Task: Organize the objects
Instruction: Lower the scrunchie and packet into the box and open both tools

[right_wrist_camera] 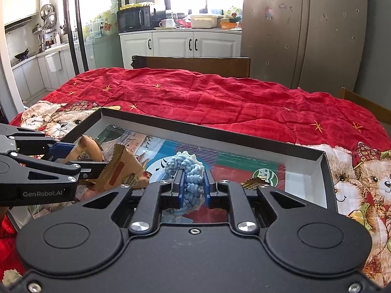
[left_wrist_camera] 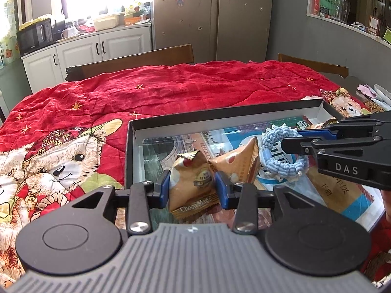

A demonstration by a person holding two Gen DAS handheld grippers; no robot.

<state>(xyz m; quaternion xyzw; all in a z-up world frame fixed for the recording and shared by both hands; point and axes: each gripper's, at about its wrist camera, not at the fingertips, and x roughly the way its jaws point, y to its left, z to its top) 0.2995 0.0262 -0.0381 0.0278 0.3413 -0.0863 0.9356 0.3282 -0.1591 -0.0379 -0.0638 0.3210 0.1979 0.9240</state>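
Note:
A shallow black box [left_wrist_camera: 220,116] [right_wrist_camera: 220,135] lies on the red bear-print cloth, with printed books on its floor. My left gripper [left_wrist_camera: 194,188] is shut on a tan Choco Magic snack packet [left_wrist_camera: 193,185] inside the box; it also shows in the right wrist view [right_wrist_camera: 85,151]. A second tan packet [left_wrist_camera: 240,163] [right_wrist_camera: 122,171] leans against it. My right gripper [right_wrist_camera: 193,188] is shut on a light blue knitted ring [right_wrist_camera: 187,171] [left_wrist_camera: 281,151] over the box's middle. The right gripper enters the left wrist view from the right [left_wrist_camera: 290,138].
The red quilted cloth [left_wrist_camera: 171,92] covers the table. Wooden chair backs [left_wrist_camera: 136,61] [right_wrist_camera: 195,64] stand at the far side. Small items [left_wrist_camera: 366,97] lie beyond the box's right corner. Cabinets and a fridge are behind.

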